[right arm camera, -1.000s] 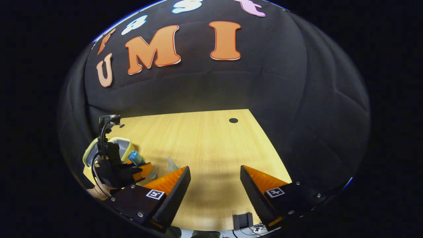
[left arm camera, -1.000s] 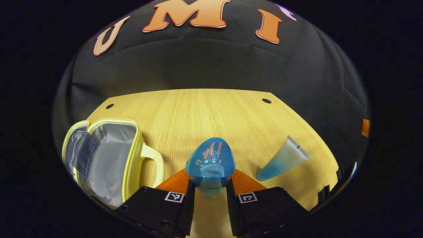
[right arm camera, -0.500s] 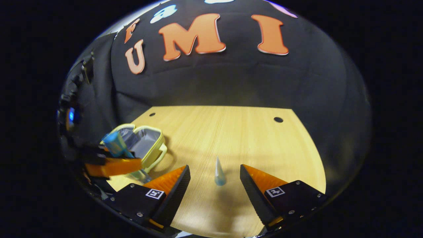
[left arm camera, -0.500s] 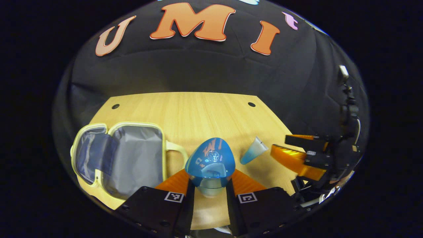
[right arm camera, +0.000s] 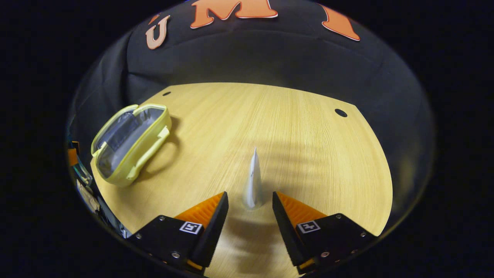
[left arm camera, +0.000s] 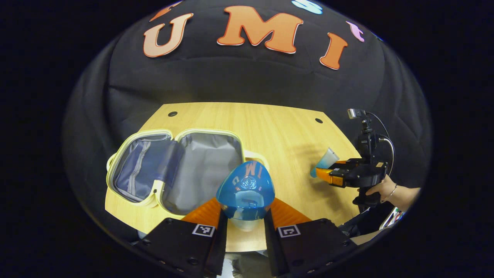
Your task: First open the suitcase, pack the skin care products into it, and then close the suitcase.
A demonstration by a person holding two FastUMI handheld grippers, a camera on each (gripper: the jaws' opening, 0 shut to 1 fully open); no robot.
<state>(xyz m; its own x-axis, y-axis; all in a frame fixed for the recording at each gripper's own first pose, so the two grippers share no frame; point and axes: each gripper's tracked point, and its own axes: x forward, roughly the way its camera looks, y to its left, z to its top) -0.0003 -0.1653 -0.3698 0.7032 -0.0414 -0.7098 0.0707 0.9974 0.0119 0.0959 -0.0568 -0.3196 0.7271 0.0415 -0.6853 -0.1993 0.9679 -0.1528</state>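
Gripping glossy blue bottle (left arm camera: 245,193): left tool (left arm camera: 245,216) | right tool (right arm camera: 249,204) open around tapered tube (right arm camera: 253,181)

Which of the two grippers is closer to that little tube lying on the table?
The right gripper. The tube lies between its open fingers, not yet pinched. The left gripper is off by the open suitcase, shut on a blue-capped bottle.

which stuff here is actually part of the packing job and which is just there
Part of the job:
- suitcase, lying open on the table
- blue-capped bottle, clamped in the left gripper
- tube, between the fingers of the open right gripper

Just there:
- wooden table
- black cloth wall
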